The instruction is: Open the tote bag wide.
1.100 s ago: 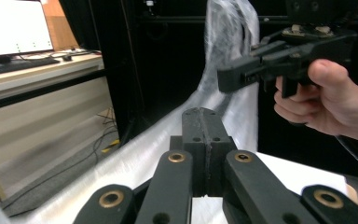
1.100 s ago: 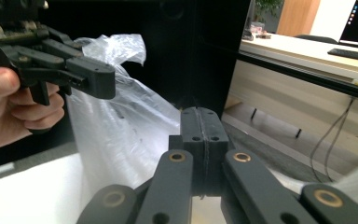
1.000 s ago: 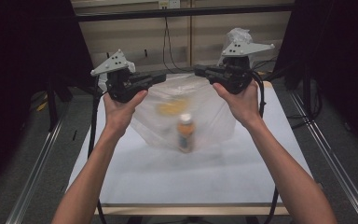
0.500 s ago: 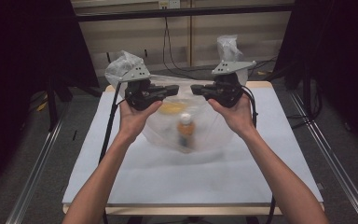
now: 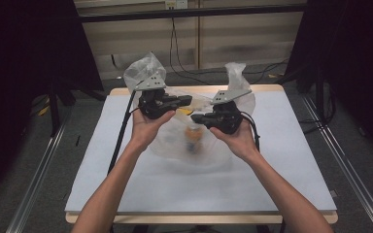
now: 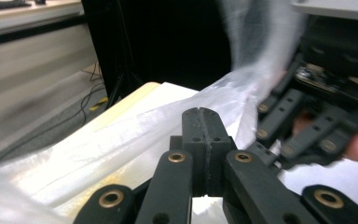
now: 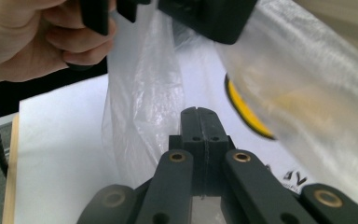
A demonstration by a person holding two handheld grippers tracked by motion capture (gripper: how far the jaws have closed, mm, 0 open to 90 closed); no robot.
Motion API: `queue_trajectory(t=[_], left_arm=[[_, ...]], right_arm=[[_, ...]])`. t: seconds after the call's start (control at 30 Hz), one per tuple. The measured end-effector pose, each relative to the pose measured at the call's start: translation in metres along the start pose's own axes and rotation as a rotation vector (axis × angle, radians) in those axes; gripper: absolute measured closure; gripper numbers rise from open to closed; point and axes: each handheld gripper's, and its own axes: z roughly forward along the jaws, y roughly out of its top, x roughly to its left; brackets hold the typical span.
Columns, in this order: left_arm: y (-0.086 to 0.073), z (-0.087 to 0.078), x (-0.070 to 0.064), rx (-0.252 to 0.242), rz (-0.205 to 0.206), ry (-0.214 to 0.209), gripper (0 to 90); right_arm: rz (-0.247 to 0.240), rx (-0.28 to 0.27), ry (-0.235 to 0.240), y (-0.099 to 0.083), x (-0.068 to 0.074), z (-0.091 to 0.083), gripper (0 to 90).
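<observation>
A clear plastic bag (image 5: 175, 145) hangs over the white table, with a small orange-capped bottle (image 5: 193, 137) and a yellow item (image 5: 186, 111) inside. My left gripper (image 5: 188, 100) is shut on the bag's left top edge, and a loose ear of film (image 5: 145, 72) rises behind it. My right gripper (image 5: 196, 118) is shut on the right edge, with another ear (image 5: 235, 73) above. In the left gripper view the jaws (image 6: 200, 114) are closed with film (image 6: 121, 144) running past them. The right gripper view shows closed jaws (image 7: 200, 112), bag film (image 7: 144, 102) and the yellow item (image 7: 242, 107).
The white table top (image 5: 281, 165) has a wooden rim and dark curtains on both sides. Metal rails run along the floor at left and right. Cables hang on the back wall. A hand (image 7: 37, 37) holding the left gripper is close in the right gripper view.
Both grippers have moved inward toward each other, bunching the bag's top together. The right one has dropped slightly below the left. The bag ears now stand up behind them.
</observation>
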Motion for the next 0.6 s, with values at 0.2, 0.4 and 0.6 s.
queue_trajectory(t=[0.2,0.4,0.6], left_arm=[[-0.019,0.014,0.004,0.041,-0.026,0.002,90.0],[-0.034,0.019,0.008,0.080,-0.051,-0.001,90.0],[-0.049,0.019,0.009,0.141,-0.042,0.015,90.0]], right_arm=[[0.006,-0.007,0.023,-0.012,0.002,0.000,90.0],[0.042,-0.034,-0.026,-0.019,-0.009,-0.008,90.0],[0.063,-0.015,-0.055,-0.033,-0.014,-0.008,90.0]])
